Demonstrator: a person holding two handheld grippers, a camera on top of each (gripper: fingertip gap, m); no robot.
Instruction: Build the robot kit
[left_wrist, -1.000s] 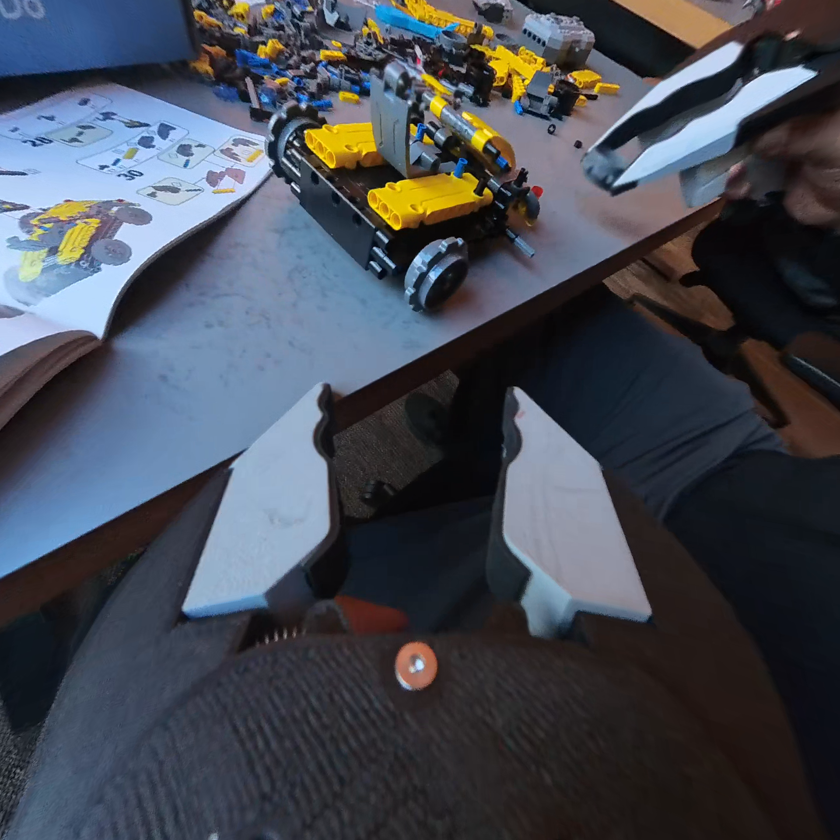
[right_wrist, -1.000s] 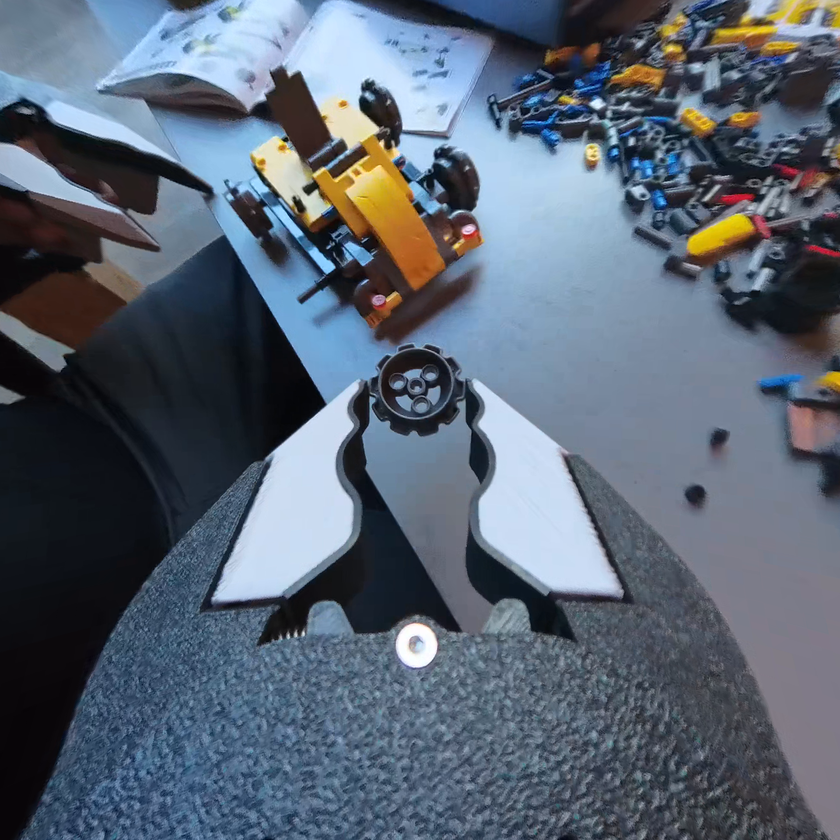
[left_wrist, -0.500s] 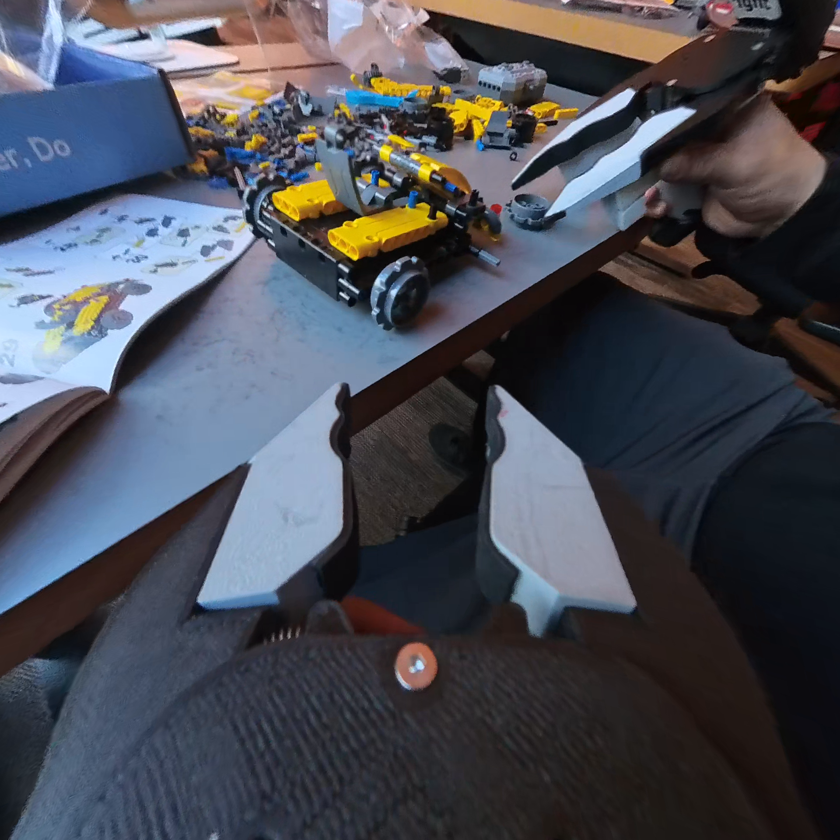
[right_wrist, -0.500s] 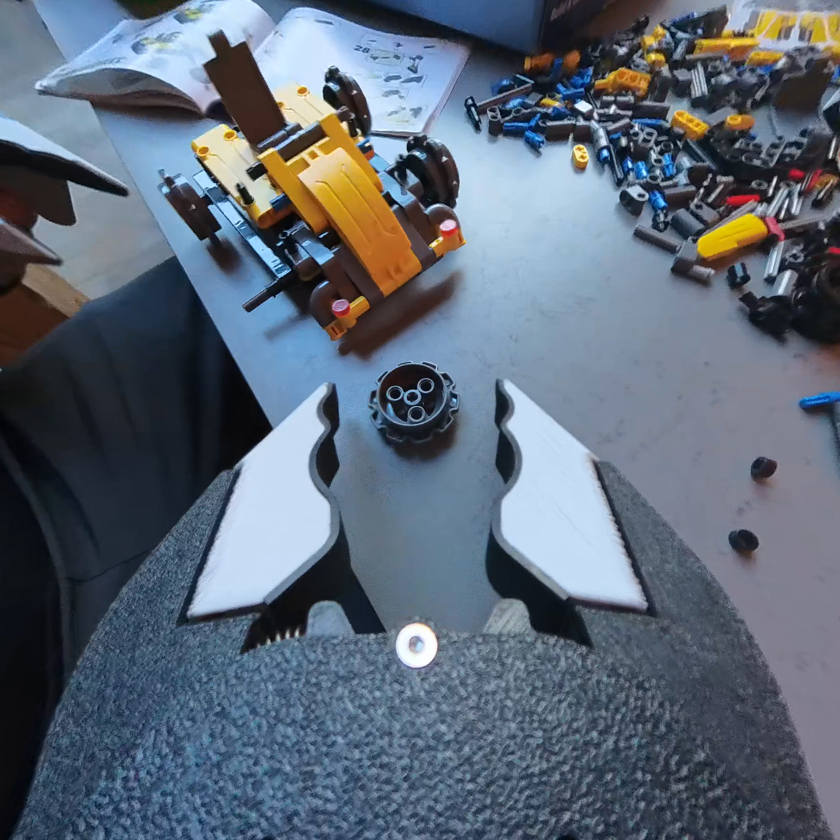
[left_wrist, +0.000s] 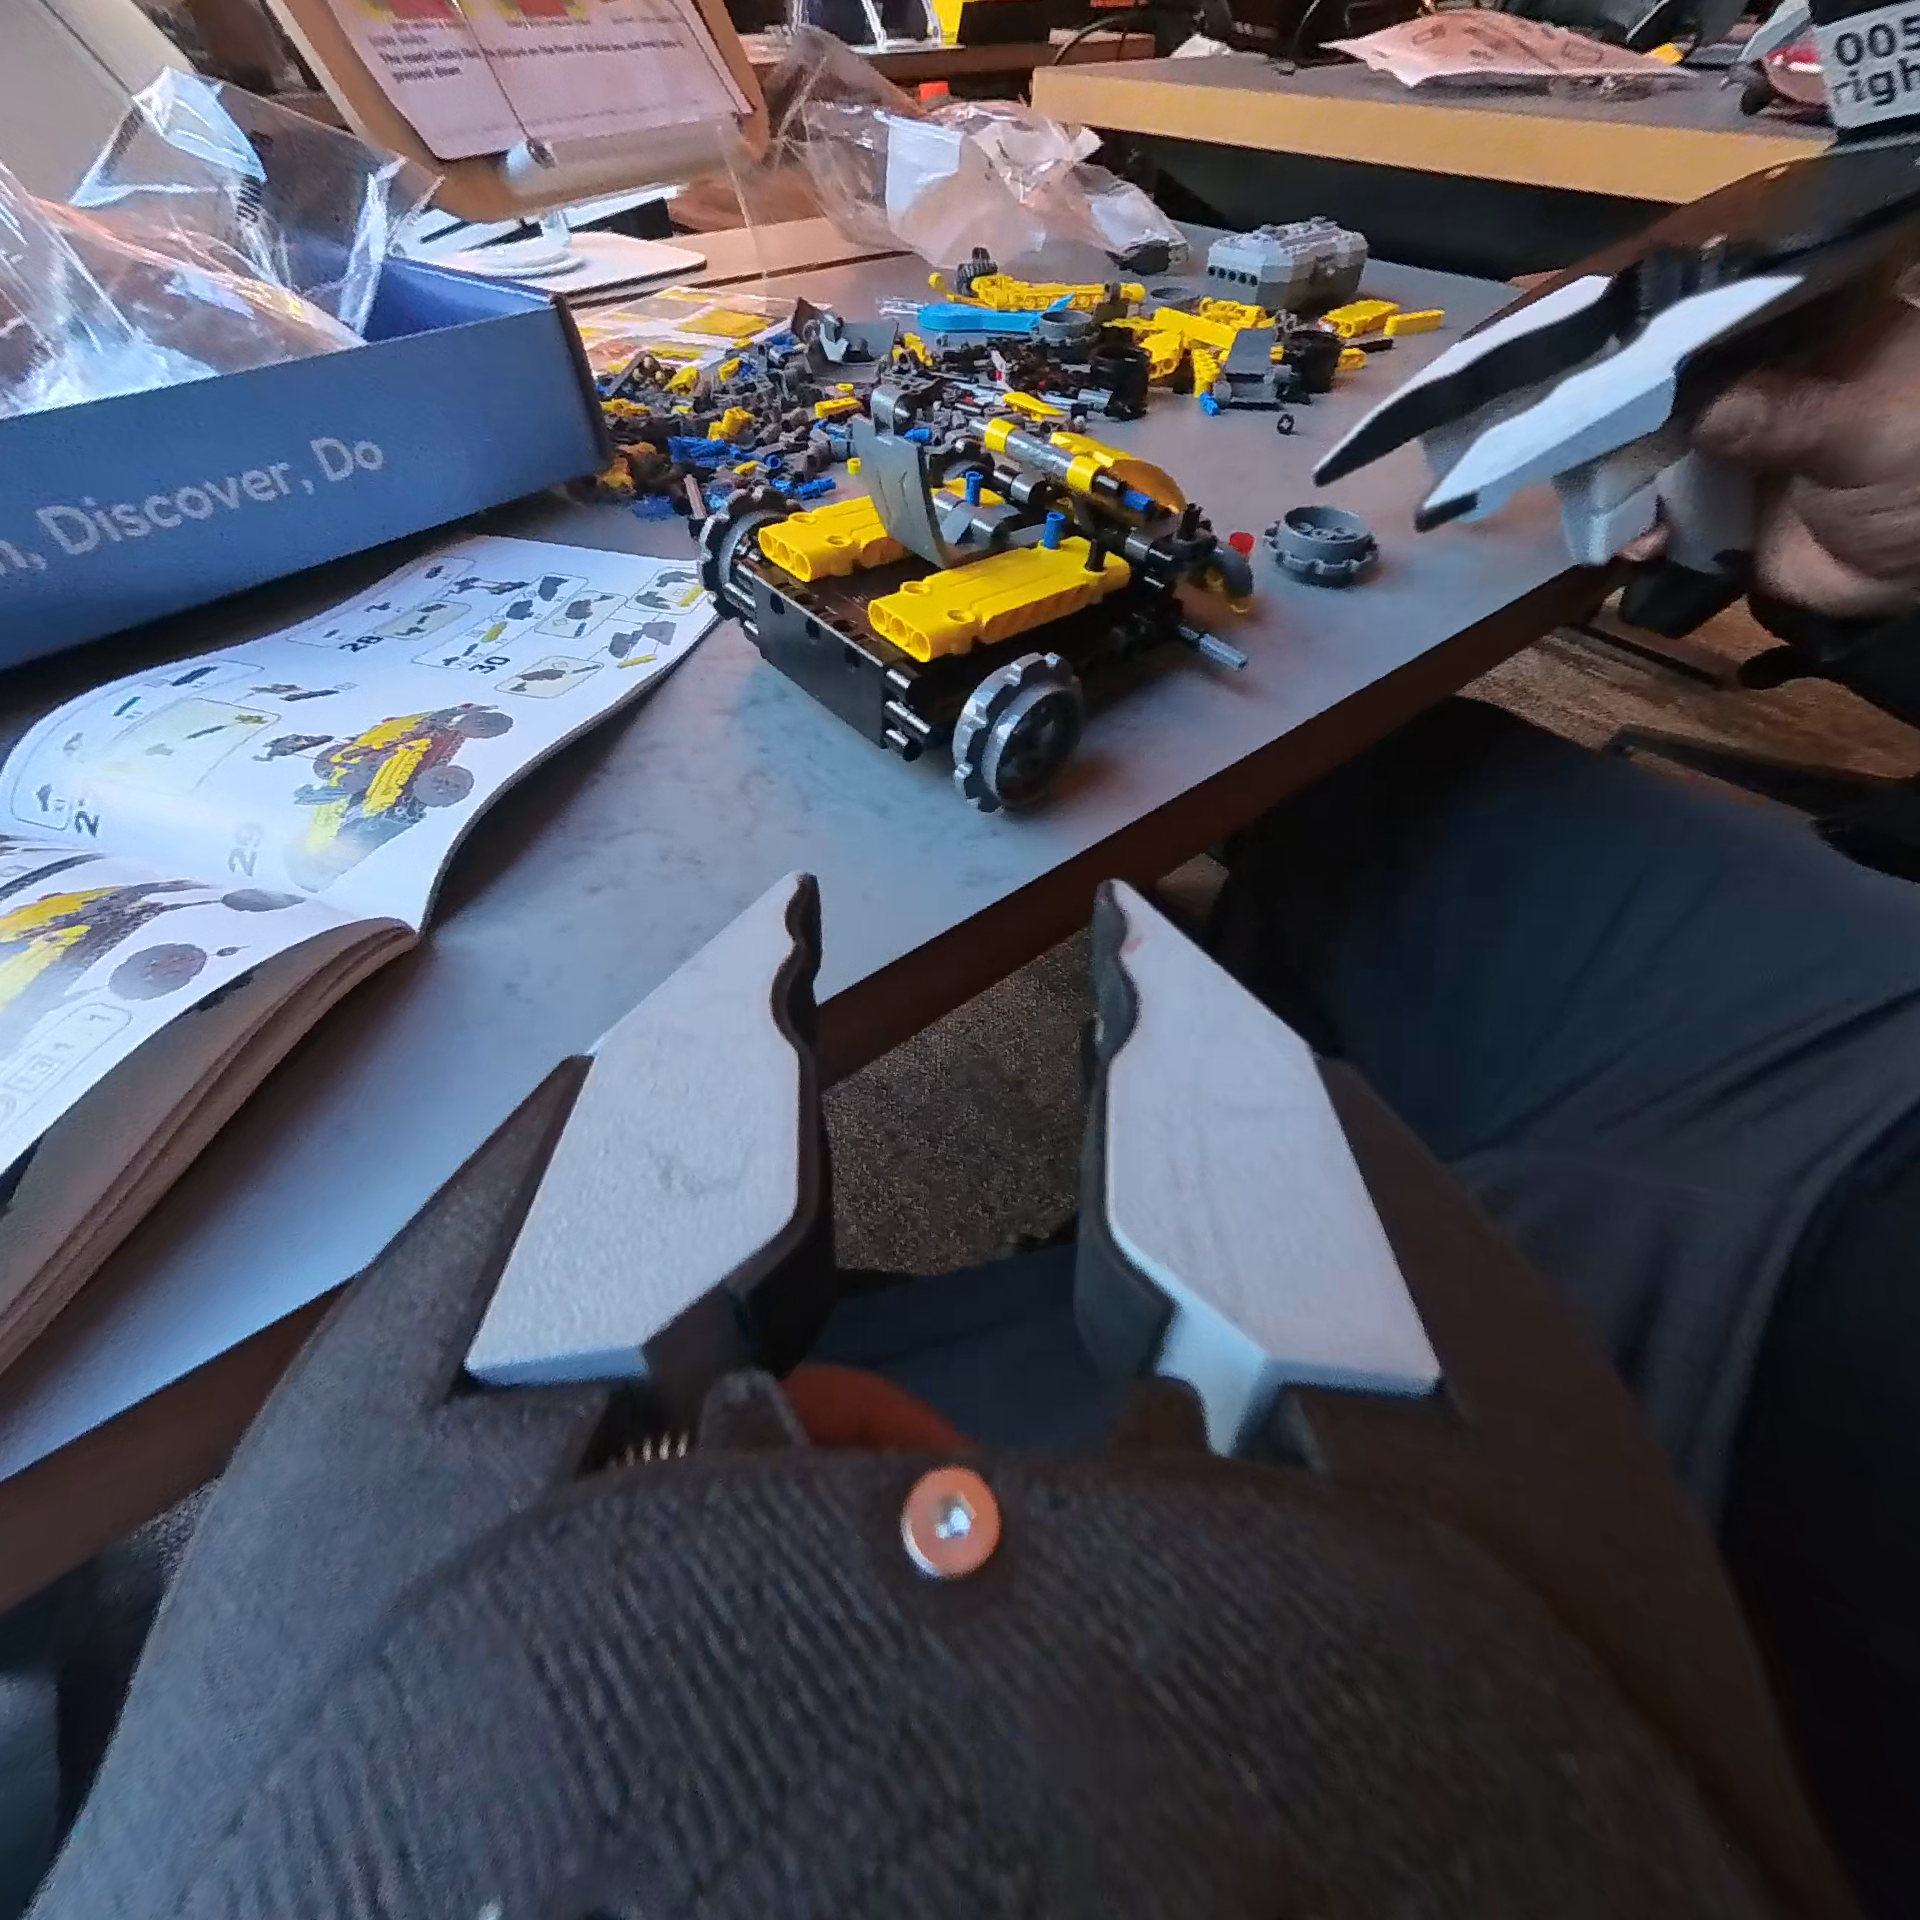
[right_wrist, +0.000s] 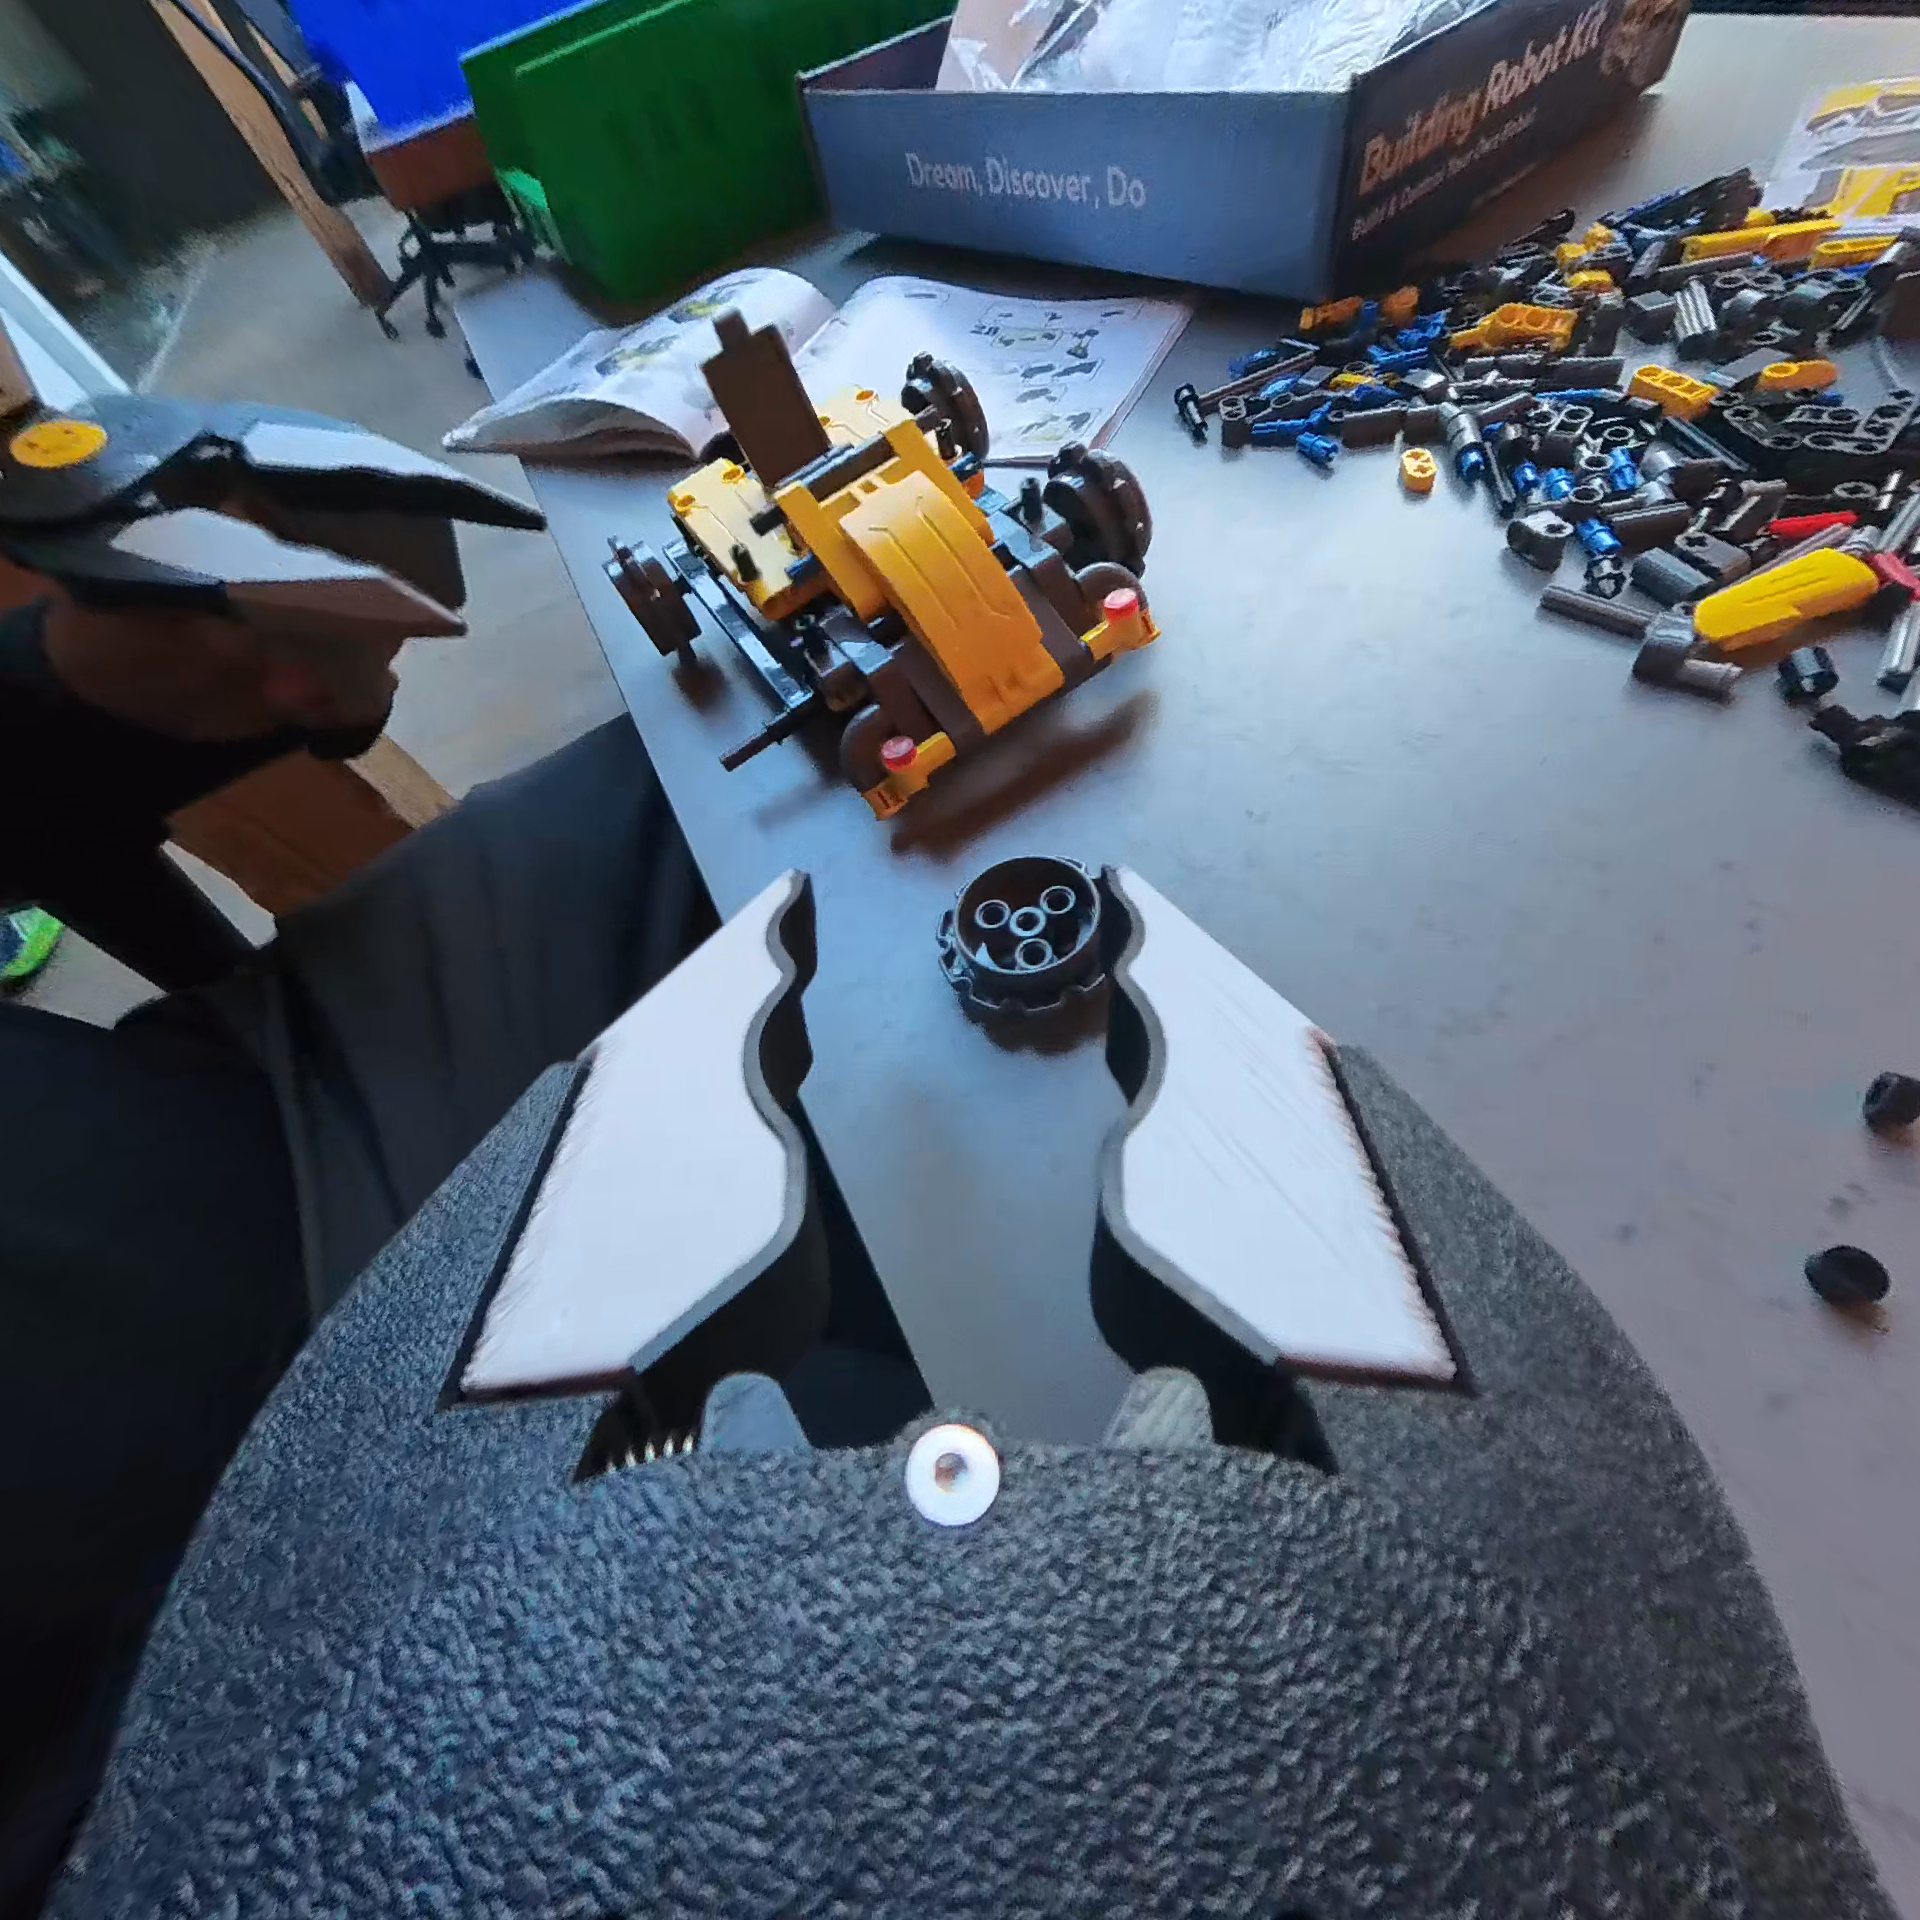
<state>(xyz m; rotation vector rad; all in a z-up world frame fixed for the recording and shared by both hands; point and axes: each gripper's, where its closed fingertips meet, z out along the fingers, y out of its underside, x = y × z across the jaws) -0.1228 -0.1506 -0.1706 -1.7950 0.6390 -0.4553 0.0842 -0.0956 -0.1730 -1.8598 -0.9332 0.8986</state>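
Left wrist view: left gripper hangs off the near table edge above the person's lap, jaws parted, nothing between them. Grey table carries an open instruction booklet at left and a yellow-and-black brick-built car farther in, with a small grey toothed wheel hub just right of the car.

Right wrist view: right gripper sits low over the table, jaws wide apart and empty; the dark wheel hub lies flat between its tips, close against the right finger, contact unclear. Loose bricks are heaped far right.

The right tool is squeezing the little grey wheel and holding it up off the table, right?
Not quite. The right tool is open, and the little grey wheel sits loose on the table between its fingers, not lifted. The right wrist view shows it.
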